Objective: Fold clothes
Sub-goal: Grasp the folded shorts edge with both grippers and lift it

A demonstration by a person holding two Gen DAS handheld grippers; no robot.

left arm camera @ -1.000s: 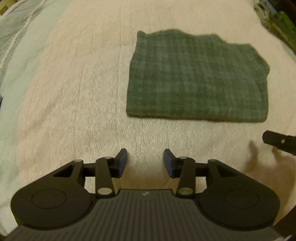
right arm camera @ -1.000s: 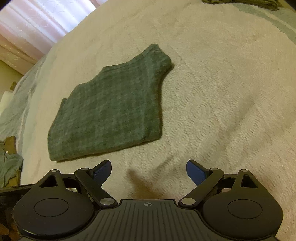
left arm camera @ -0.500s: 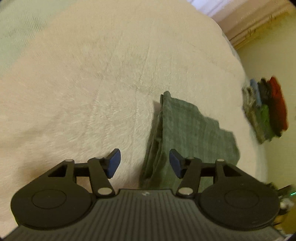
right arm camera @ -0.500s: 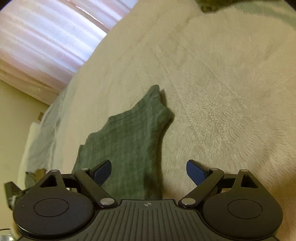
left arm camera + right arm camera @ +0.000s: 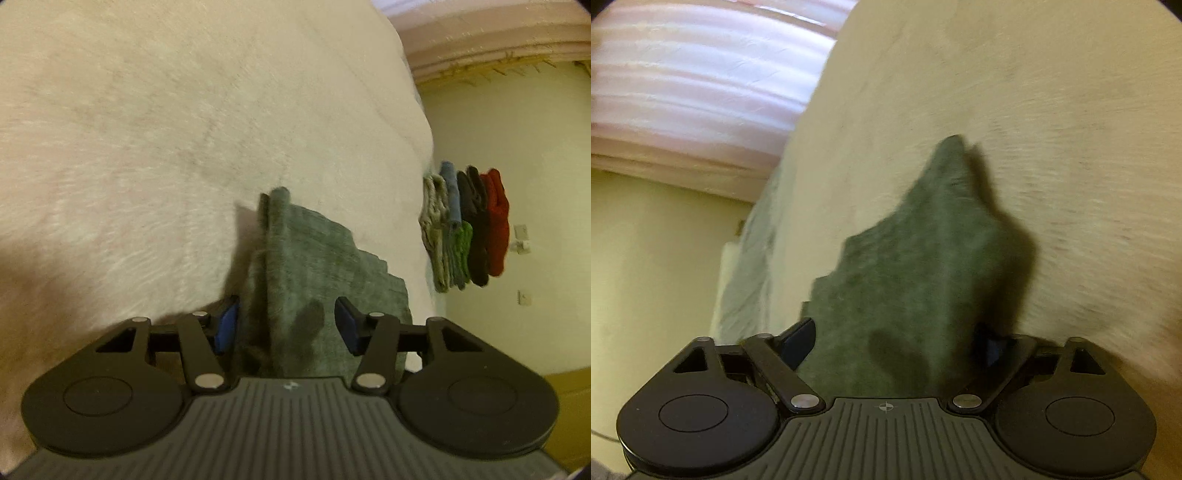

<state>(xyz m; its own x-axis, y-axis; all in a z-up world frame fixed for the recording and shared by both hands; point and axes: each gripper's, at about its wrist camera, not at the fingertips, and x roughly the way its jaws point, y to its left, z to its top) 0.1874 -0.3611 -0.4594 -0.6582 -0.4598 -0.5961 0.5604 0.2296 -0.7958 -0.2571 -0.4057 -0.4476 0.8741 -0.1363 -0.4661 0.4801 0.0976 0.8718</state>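
The left gripper (image 5: pixel 286 325) is seen with its fingers spread wide, the folded green garment (image 5: pixel 317 266) lying between them; whether its edge is touched cannot be told. The right gripper (image 5: pixel 897 341) is likewise held wide apart, with the garment (image 5: pixel 916 266) between its fingers, and no grip is made out. The garment is laid on the cream bedspread (image 5: pixel 147 129). Beyond the garment, past the bed's edge, a stack of folded clothes (image 5: pixel 467 229) is seen.
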